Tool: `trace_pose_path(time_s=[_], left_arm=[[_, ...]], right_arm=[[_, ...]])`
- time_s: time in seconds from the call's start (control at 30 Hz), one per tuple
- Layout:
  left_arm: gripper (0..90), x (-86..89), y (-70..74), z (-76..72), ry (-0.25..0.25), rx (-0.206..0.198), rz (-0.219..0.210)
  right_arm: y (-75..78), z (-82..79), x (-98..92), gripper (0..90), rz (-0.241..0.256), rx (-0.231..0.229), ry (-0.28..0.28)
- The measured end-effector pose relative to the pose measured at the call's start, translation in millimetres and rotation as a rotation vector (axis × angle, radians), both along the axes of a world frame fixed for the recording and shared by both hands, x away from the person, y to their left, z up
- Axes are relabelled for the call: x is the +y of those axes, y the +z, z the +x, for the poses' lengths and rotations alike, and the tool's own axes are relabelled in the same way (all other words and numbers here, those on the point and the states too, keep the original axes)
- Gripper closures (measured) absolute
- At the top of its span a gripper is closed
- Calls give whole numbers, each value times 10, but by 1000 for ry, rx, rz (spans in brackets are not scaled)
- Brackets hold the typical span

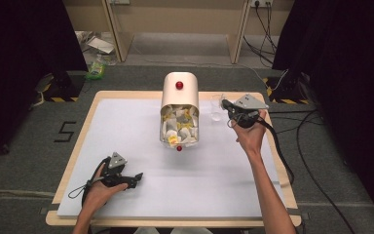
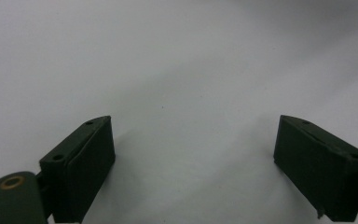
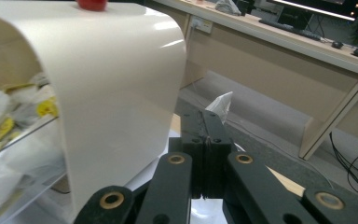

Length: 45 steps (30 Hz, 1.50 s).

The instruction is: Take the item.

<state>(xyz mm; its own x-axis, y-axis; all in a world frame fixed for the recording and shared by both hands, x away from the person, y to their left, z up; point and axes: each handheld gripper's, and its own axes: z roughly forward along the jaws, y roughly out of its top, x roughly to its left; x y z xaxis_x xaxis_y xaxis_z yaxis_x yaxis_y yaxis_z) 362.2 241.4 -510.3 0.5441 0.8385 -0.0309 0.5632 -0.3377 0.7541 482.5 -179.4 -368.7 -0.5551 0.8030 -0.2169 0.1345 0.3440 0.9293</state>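
A cream container (image 1: 179,97) with an arched cover and a red knob (image 1: 179,85) stands at the table's middle back. Its clear drawer is pulled forward and packed with white and yellow wrapped pieces (image 1: 179,127). My right gripper (image 1: 224,105) is just right of it, shut, with a crumpled clear-white plastic piece (image 1: 216,109) at its tips. In the right gripper view the jaws (image 3: 208,116) press together, the plastic piece (image 3: 221,105) sticks out beyond them, and the cover (image 3: 121,84) is close on the left. My left gripper (image 1: 135,179) rests open at the front left, nothing between its jaws (image 2: 193,158).
A white sheet (image 1: 126,131) covers the wooden table (image 1: 73,161). A second red knob (image 1: 179,148) sits at the drawer's front. Cables (image 1: 285,161) trail off the right side. On the floor behind the table lie a green bottle (image 1: 96,68) and some papers.
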Motion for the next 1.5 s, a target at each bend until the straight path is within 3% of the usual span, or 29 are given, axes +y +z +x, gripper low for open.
trace_pose_path(time_s=[0.43,0.87,1.5], left_arm=[[114,2,1,1,-1,1,0],[114,3,2,0,-1,2,0],[114,3,2,1,-2,2,-1]], right_arm=[[28,304,19,900,-9,-9,-53],[-189,652,75,900,-19,40,-91],[-471,828,134,900,-34,103,-99]])
